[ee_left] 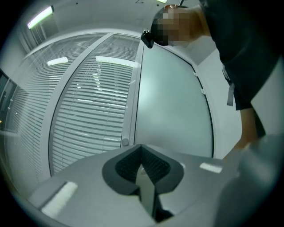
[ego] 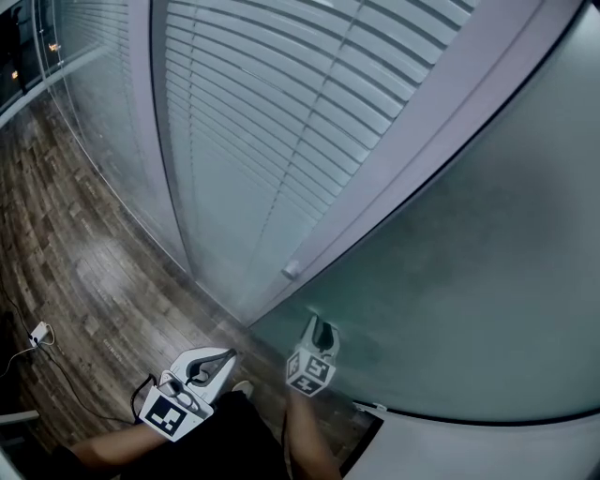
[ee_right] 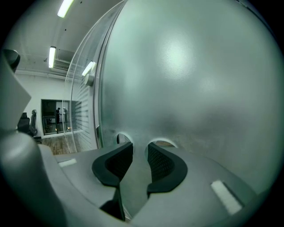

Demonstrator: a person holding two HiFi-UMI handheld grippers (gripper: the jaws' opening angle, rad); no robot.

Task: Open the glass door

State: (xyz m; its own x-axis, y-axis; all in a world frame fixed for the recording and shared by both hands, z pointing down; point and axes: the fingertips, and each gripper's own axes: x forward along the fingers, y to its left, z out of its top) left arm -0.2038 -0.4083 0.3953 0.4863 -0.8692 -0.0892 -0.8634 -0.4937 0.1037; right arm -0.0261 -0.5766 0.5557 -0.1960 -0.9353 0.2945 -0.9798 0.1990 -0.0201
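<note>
Glass door [ego: 450, 253] fills the right side of the head view. It is one big milky pane beside a wall of blinds [ego: 244, 141]. The right claw [ego: 322, 330] has its tips at the pane, low down and near the door's edge. I think it is put there to push the door, since no handle shows for it to grab. The left claw [ego: 223, 356] hangs lower, over the wooden floor [ego: 84, 253], apart from the door. I think it is only kept out of the way. Count here: one door, two claws, two marker cubes [ego: 309, 373] (one on each gripper), and one small white plug [ego: 39, 332] on the floor.

In the left gripper view, the left claw [ee_left: 142, 153] is clenched tight with nothing in it. It points across at the glass door [ee_left: 173, 102], which stands well apart from it, so it is not helping. One little round knob [ee_left: 125, 142] sits on the frame between the blinds and the door. One person in a dark top [ee_left: 248, 53] shows at the right.

In the right gripper view, the right claw [ee_right: 140, 148] is released. Its two pads stand apart and the gap between them is bare. The tips are right up at the pane, which fills nearly the whole picture. Two clear round spots [ee_right: 124, 138] show in the milky glass, one by each tip. That makes me think a flat push is the plan, not a pinch. Two long lights [ee_right: 65, 6] glow on the ceiling at the left.
</note>
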